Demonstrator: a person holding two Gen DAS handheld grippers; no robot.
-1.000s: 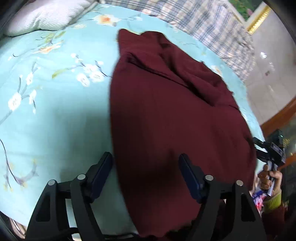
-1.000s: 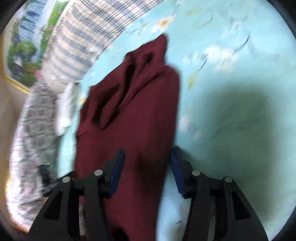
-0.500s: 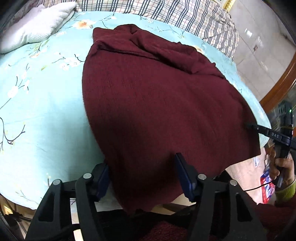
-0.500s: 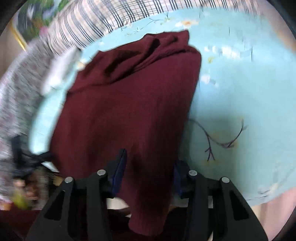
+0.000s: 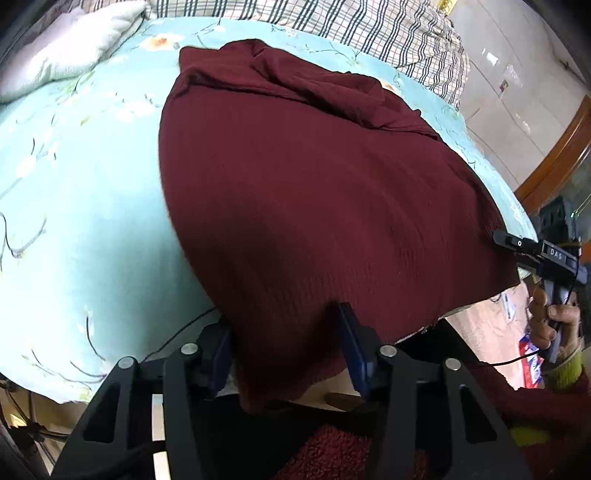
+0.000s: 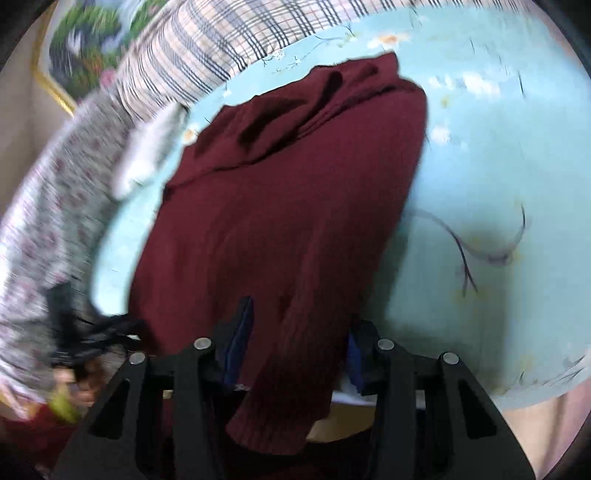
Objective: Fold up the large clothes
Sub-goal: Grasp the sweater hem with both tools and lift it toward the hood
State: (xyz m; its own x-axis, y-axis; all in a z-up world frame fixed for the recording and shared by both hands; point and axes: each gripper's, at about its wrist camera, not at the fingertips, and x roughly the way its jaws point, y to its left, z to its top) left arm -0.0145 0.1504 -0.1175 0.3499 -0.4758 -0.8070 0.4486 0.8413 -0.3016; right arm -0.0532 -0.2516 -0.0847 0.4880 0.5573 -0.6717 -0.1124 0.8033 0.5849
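A dark red knit garment (image 5: 314, 192) lies spread on the light blue flowered bed (image 5: 74, 206), its near hem hanging over the bed's front edge. My left gripper (image 5: 288, 350) is open, its fingers on either side of the hem's left corner. My right gripper (image 6: 295, 343) is open around the hem's other corner, with cloth (image 6: 288, 240) hanging between its fingers. The right gripper also shows at the far right of the left wrist view (image 5: 535, 254). The garment's far end is bunched in folds.
A plaid quilt (image 5: 369, 33) lies along the far side of the bed, and a white pillow (image 5: 66, 51) at the far left. Tiled floor and wooden furniture (image 5: 554, 155) are to the right. A framed picture (image 6: 85, 55) hangs behind.
Both grippers have pulled back toward the bed's front edge, and the garment's hem has come with them and now hangs over the edge. The jaws stay apart around the hem.
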